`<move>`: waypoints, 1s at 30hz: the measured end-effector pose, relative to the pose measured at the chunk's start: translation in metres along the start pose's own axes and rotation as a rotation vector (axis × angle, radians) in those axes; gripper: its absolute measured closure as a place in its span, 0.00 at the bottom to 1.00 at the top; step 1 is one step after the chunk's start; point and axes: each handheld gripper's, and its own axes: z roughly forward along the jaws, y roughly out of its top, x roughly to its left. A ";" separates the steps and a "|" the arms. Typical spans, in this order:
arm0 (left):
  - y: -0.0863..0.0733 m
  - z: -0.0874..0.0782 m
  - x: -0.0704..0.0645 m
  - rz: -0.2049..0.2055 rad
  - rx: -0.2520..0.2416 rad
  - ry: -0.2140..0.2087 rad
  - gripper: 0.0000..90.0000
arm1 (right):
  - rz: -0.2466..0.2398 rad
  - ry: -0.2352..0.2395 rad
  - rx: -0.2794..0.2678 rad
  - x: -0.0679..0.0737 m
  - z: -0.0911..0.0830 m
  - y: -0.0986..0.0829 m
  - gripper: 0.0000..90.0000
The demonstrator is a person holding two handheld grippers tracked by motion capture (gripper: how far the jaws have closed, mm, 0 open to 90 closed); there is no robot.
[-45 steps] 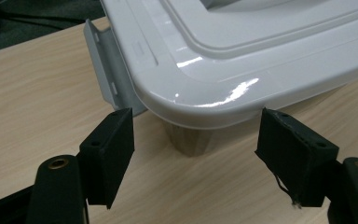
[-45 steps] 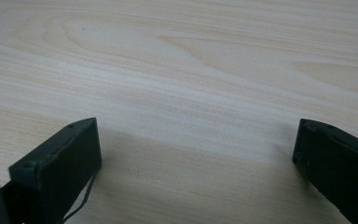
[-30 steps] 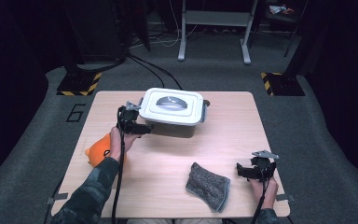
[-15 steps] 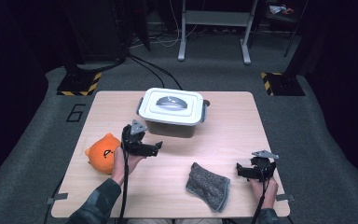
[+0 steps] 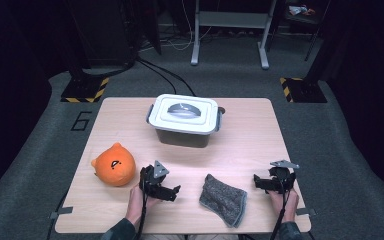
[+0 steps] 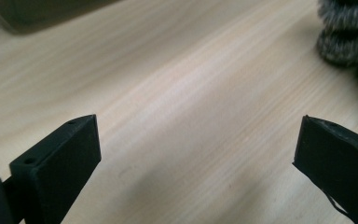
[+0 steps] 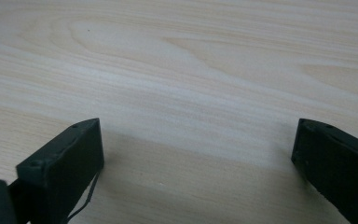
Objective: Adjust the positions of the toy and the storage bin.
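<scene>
left gripper (image 5: 172, 190) fingers spread, empty | grey cloth (image 5: 223, 199) just right of its fingertips on bench (image 5: 250, 135) | right gripper (image 5: 260, 182) fingers spread, empty | risk: shallow pinch may snag one fold, cloth slips out

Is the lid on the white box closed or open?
Closed: the lid sits flat on the box, its handle on top.

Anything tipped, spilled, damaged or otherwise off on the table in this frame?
Nothing stands out. The lidded box sits upright with its lid on, the orange plush rests beside the left gripper, and the grey cloth lies crumpled but intact between the left gripper and the right gripper. Both grippers are open and empty.
</scene>
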 end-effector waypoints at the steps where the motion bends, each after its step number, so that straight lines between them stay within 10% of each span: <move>1: -0.003 0.002 -0.001 -0.001 0.005 0.004 0.00 | 0.001 0.011 0.005 -0.001 0.000 0.002 0.03; 30: -0.021 0.006 0.002 -0.032 0.016 -0.002 0.00 | -0.105 0.144 -0.059 0.030 0.008 0.115 0.08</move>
